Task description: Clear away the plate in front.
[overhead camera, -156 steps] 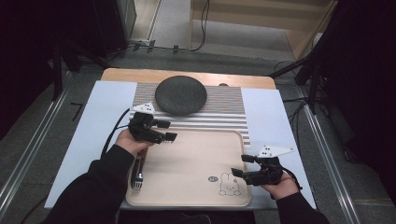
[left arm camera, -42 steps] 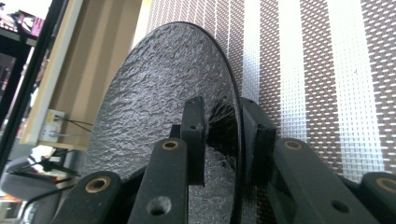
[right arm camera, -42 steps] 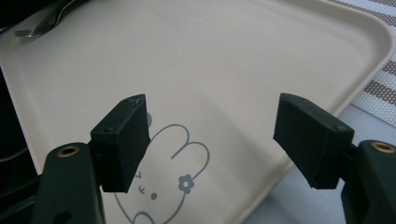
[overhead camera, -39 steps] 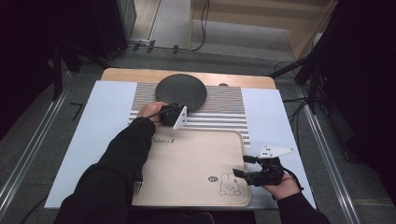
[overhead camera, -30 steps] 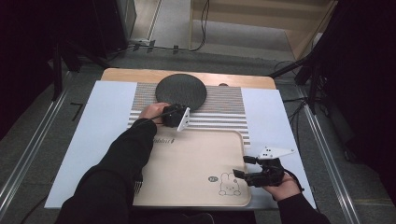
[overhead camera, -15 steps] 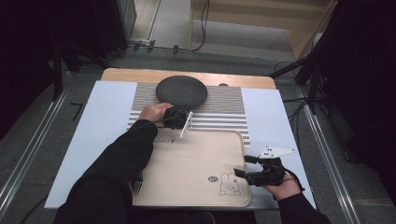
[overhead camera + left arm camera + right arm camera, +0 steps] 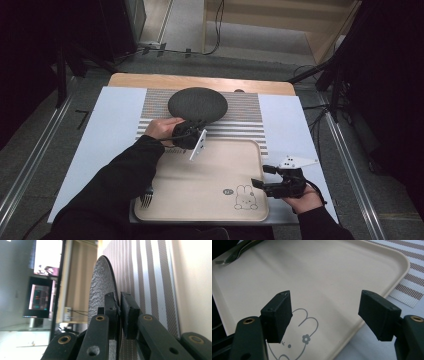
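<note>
A dark round plate [image 7: 197, 104] rests on the striped mat [image 7: 245, 125] at the back of the table. My left gripper [image 7: 196, 126] is at the plate's near edge, turned on its side. In the left gripper view its jaws are shut on the rim of the plate [image 7: 100, 290], with the left gripper [image 7: 119, 302] pinching it edge-on. My right gripper [image 7: 260, 176] hovers open over the near right corner of the beige tray [image 7: 200, 185]. In the right gripper view the right gripper [image 7: 327, 305] holds nothing, above the tray's bunny print [image 7: 299, 332].
A fork [image 7: 147, 197] lies at the tray's near left corner, and the fork [image 7: 232, 252] also shows at the top left of the right gripper view. The mat lies on a white sheet [image 7: 115, 120] over the wooden table.
The left arm went from the tray's left side forward to the plate's near edge and turned the gripper on its side. The right gripper has stayed put.
</note>
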A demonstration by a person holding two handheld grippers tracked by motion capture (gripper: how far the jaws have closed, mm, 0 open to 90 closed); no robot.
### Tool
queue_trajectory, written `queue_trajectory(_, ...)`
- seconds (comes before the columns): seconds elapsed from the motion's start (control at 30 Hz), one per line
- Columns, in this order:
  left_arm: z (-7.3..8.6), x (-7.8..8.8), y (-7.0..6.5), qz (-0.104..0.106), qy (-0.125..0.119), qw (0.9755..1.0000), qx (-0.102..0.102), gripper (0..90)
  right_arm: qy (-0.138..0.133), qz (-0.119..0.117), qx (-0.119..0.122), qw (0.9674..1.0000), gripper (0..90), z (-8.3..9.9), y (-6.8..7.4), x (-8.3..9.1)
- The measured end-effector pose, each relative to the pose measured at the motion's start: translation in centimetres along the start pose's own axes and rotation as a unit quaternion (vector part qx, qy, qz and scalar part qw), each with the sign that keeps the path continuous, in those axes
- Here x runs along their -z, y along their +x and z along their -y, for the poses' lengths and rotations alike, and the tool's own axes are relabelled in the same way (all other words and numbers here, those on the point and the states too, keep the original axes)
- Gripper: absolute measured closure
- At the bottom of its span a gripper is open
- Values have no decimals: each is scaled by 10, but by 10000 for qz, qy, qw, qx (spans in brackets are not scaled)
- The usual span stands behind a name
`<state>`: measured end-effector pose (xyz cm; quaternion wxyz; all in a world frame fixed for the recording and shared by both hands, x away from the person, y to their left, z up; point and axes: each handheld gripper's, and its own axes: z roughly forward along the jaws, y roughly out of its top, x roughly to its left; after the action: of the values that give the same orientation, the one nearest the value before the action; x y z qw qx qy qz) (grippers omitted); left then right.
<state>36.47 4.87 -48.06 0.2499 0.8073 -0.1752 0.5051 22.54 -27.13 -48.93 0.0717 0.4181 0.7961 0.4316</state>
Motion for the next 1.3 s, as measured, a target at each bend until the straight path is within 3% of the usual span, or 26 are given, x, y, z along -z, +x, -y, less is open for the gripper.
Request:
queue_trajectory(0.07, -5, 10, 1, -68, -176, 9998, 45, 851, 10, 2, 1, 10000, 251, 0, 1, 0)
queue_trajectory(0.17, -14, 23, 1, -87, -346, 9993, -100, 850, 14, 21, 8, 10000, 251, -1, 1, -1)
queue_trajectory(0.27, -22, 35, 0, -107, -541, 9984, -107, 849, 8, 49, 8, 10000, 251, -1, 2, 0)
queue_trajectory(0.6, -42, 61, -15, 25, -997, 9948, -194, 846, -49, 127, -36, 9999, 251, 0, -1, 3)
queue_trajectory(0.77, -46, 68, -23, 120, -1033, 9940, -334, 843, -48, 146, -85, 9998, 251, 0, -3, 4)
queue_trajectory(0.9, -49, 73, -27, 161, -1042, 9942, -205, 843, -55, 143, -62, 9999, 251, 0, -3, 3)
queue_trajectory(1.0, -50, 78, -31, 227, -1038, 9939, -293, 842, -47, 156, -86, 9998, 251, -1, -4, 3)
queue_trajectory(1.3, -58, 94, -43, 300, -1257, 9907, -423, 839, -33, 234, -166, 9996, 251, -1, -7, 2)
